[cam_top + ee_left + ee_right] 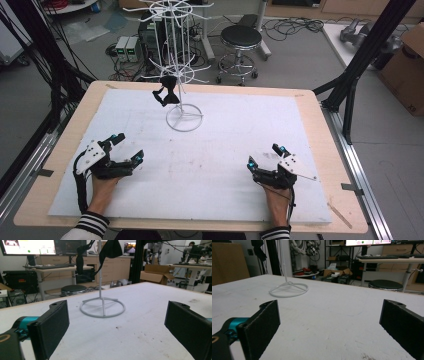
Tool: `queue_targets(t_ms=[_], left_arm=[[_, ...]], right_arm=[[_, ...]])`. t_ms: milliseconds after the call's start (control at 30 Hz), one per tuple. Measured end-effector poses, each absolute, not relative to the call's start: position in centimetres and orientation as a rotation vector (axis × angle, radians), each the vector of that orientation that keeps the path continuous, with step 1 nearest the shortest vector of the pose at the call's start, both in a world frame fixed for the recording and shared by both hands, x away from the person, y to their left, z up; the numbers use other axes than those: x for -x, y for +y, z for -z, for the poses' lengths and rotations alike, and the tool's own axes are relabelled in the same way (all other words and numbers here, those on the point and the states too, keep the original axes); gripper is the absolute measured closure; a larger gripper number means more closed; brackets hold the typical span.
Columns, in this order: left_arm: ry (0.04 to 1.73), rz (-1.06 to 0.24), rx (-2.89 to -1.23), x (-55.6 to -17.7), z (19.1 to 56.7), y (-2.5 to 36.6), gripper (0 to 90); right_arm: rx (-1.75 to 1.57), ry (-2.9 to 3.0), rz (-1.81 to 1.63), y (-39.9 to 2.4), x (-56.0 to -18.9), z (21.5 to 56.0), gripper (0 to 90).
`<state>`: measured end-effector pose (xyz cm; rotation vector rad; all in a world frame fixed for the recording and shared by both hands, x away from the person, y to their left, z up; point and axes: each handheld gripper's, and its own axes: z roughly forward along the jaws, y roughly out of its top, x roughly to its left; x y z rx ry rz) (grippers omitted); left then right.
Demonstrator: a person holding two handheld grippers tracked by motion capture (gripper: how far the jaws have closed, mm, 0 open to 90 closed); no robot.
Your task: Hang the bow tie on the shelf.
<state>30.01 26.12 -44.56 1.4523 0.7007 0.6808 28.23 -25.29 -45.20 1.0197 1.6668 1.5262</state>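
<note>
Two grippers at rest on the counter point(310, 130), both empty. My left gripper point(127, 148) has its jaws wide apart; my right gripper point(263, 155) the same. Nothing lies between either pair.

Thing in hand: a black bow tie point(166, 94), hanging from a low arm of the white wire rack point(180, 60) at the far middle of the counter, well apart from both grippers, somewhat nearer the left one.

Handling, as I judge it: soft cloth, very light, limp, not fragile. It will fold under the pads instead of resisting. The rack looks thin and light as well, so a sideways tug could tip it or drag its ring base point(184, 118). Best hold is the narrow middle knot, or the strap where it loops over the arm; lift up and off, not outward.

Views compared: the high view gives the whole rack, its tiers and the tie's place on it. The left gripper view looks from below, showing the tie point(110, 248) draped by the pole with a strap trailing down. The right gripper view gives the base ring point(288, 290) and pole; a dark shape at its top left I cannot identify.
</note>
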Motion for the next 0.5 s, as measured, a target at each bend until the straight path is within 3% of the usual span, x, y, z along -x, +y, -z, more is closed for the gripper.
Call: queue_targets(t_ms=[500], left_arm=[[0.726, -0.667, -1.401, -29.89, 45.48, 26.37, 6.2]], right_arm=[[-1.015, 1.667, -1.513, -25.18, -28.21, 45.19, 2.1]])
